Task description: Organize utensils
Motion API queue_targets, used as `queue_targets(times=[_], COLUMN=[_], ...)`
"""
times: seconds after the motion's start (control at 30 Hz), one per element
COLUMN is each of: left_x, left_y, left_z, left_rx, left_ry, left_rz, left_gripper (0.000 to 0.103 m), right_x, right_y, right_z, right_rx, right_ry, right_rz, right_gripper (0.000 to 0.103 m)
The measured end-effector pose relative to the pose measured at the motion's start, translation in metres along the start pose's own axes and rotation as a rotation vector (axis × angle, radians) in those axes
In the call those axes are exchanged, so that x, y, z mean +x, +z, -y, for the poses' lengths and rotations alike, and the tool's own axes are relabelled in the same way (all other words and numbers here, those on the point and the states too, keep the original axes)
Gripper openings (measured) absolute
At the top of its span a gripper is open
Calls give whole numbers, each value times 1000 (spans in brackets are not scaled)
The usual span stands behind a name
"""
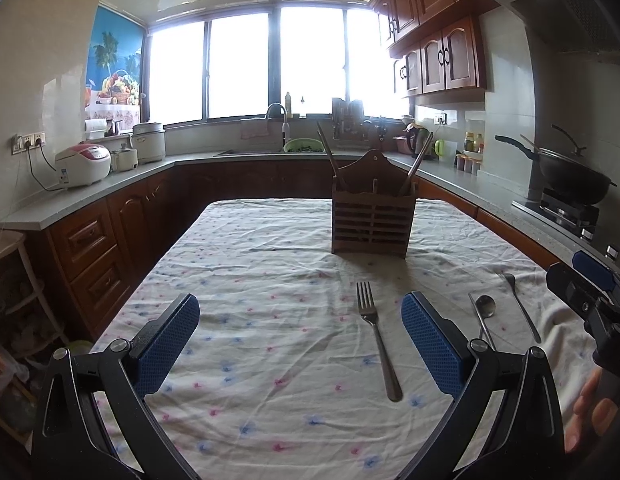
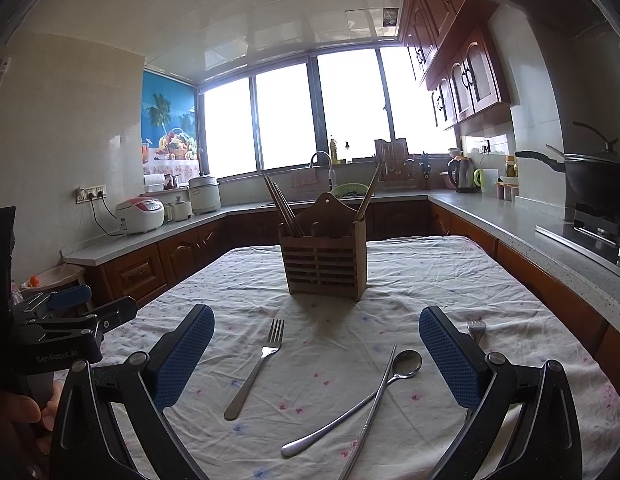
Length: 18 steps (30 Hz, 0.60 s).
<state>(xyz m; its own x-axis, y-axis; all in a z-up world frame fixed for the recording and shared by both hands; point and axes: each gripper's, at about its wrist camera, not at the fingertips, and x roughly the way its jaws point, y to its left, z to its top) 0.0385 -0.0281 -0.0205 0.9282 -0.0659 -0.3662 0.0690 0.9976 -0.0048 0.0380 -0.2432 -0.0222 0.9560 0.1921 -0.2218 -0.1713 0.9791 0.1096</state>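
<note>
Both my grippers, left (image 1: 300, 334) and right (image 2: 316, 356), hang wide open, empty. Fork (image 2: 254, 367) lies at 11 o'clock, spoon (image 2: 352, 402) at 1, holder (image 2: 323, 261) at 12. Spoon crosses a thin utensil (image 2: 370, 412), so grabbing may drag both.

Blue dimpled pads (image 2: 185, 356) on black grippers, white tablecloth (image 2: 430, 280) sprinkled with pink and blue flowers, brown slatted wooden holder (image 2: 324, 266), shiny silver fork (image 2: 255, 368) and spoon (image 2: 358, 404).
</note>
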Motion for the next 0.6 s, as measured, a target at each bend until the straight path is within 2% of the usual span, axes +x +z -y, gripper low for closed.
queue_targets(times=[0.33, 0.6], left_x=[4, 1], left_y=[4, 10], left_z=[0, 3], left_rx=[-11, 1], left_ry=[-18, -20], left_rz=[-9, 23], left_gripper=[103, 103], right_x=[5, 8], right_y=[2, 4], right_z=[2, 4], right_rx=[5, 7], right_ry=[-6, -6], right_rz=[-12, -12], right_gripper=[103, 103])
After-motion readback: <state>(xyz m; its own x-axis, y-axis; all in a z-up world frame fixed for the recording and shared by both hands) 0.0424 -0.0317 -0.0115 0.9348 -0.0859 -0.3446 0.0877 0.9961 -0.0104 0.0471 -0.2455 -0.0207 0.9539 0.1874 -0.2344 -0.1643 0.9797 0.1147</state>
